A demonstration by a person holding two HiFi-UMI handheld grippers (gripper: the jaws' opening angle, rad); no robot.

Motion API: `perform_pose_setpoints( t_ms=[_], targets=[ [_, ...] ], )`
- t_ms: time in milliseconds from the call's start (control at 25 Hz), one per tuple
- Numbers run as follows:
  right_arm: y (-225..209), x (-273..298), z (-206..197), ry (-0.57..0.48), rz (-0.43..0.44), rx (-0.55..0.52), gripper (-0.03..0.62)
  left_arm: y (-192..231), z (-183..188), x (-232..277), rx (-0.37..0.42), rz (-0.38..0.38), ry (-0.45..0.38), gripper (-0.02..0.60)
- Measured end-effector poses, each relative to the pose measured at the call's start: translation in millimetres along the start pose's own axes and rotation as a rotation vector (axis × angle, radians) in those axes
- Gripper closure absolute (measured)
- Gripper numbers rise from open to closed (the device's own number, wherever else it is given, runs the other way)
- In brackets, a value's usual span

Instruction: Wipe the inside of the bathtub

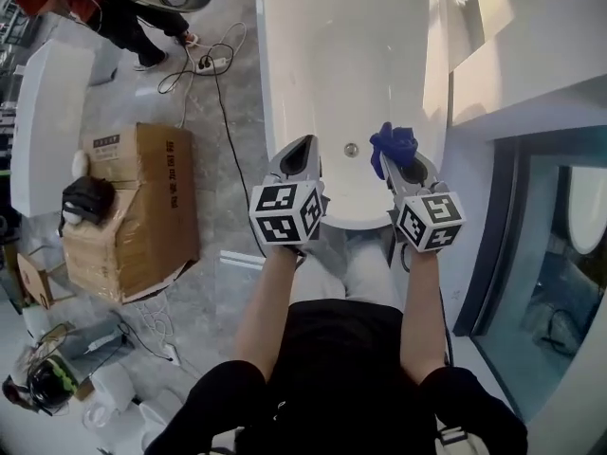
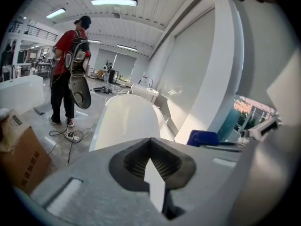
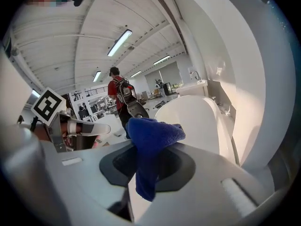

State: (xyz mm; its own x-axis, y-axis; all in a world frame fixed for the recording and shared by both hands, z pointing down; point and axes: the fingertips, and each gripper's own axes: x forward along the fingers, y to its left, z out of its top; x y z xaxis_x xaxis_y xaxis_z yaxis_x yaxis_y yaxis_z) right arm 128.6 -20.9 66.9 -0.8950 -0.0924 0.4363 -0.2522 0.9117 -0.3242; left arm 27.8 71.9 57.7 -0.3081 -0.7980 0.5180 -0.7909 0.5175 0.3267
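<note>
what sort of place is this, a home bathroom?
Probably not: it looks like a large showroom or workshop hall. The white bathtub stands on an open floor beside a cardboard box, under long ceiling strip lights.

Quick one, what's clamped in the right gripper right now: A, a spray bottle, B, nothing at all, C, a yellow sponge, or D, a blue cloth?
D: the right gripper has its jaws closed on a blue cloth, held over the bathtub.
</note>
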Motion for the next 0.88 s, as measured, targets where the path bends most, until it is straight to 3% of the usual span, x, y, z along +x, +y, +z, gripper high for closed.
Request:
perform_pose_setpoints(
  t_ms=[240,440,680,880],
  targets=[
    [-47.7,42.3,-18.4,0.052,0.029,-0.007,0.516,-6.3,-20.3,60.8,0.026,-0.015,0.059,0.580],
    [-58.1,92.7,-60.4,0.106,0.034,0.031,0.516,30.6,-61.9,98.6,-0.018,-0.006,0.166,0.580],
    [-74.8,172.9,-105.0,0.150,0.009,0.067,0.516,75.1,-104.1,162.9,-0.023,-0.066,0.276,0.580],
    [-97.7,236.7,-150.4,0.176,-0.030,0.150,0.516,113.5,-128.6,213.6,0.024,-0.091,0.365,0.580]
  ],
)
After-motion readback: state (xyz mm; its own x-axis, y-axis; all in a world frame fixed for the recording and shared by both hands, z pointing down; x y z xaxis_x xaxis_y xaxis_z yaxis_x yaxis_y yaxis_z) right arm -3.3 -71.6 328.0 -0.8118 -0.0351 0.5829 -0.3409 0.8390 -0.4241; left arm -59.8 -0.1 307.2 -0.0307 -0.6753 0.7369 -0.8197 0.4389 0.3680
